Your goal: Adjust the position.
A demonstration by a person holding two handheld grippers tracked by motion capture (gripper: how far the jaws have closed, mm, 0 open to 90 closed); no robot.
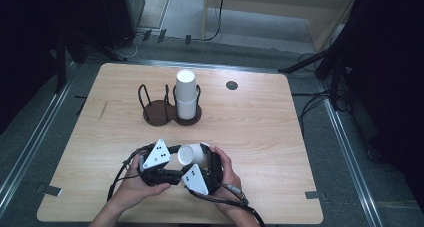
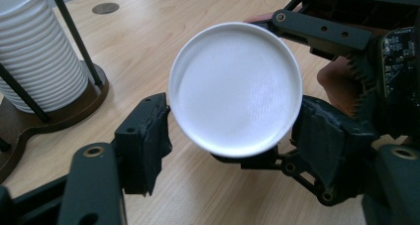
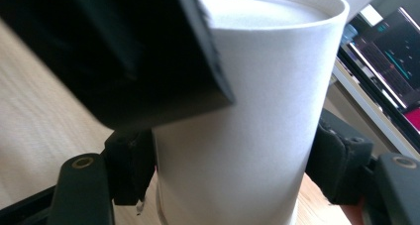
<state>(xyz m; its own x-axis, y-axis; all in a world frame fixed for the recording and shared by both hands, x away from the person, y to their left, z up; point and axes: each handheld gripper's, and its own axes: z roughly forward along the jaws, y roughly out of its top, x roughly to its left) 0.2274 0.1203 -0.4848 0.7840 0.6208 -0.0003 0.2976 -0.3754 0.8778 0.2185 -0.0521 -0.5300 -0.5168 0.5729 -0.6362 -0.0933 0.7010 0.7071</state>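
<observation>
A white paper cup lies on its side above the table's front middle, held between both hands. My left gripper comes from the left and is shut on the cup's base end. In the left gripper view the cup's round bottom faces the camera, with a black pad pressed on each side. My right gripper is shut on the same cup from the right. In the right gripper view the cup wall stands between its jaws, and a jaw of the left gripper covers the upper left.
A dark brown two-ring holder stands at the table's middle back, its right ring bearing a tall stack of white cups; the left ring is empty. A small grey disc sits in the tabletop behind. Floor and dark stands surround the table.
</observation>
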